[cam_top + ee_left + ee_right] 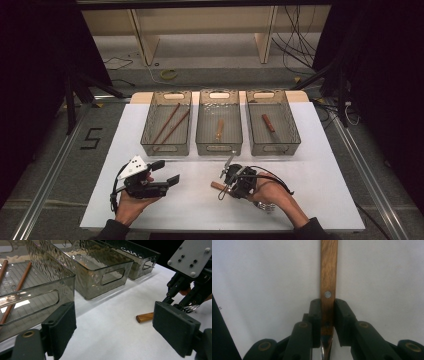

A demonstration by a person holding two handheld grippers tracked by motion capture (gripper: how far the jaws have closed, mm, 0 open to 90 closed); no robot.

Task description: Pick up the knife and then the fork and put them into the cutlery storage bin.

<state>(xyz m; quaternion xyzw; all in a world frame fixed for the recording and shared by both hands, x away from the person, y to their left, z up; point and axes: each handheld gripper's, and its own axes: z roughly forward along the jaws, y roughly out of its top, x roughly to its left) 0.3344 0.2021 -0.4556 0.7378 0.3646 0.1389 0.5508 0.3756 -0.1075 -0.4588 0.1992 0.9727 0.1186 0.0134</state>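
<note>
Near the table's (310,165) front edge, the right gripper (227,184) clamps the wooden handle of a fork (328,285) lying on the white surface, hand angled inward. Beside it, the left gripper (167,172) rests in an upturned palm, jaws apart.

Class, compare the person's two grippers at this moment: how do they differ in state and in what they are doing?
The left gripper is open, its fingers wide apart and holding nothing; the right gripper is shut on the wooden handle of a fork. The left gripper points towards the three bins; the right gripper points down at the white table. Both are hand-held, with black fingers.
</note>
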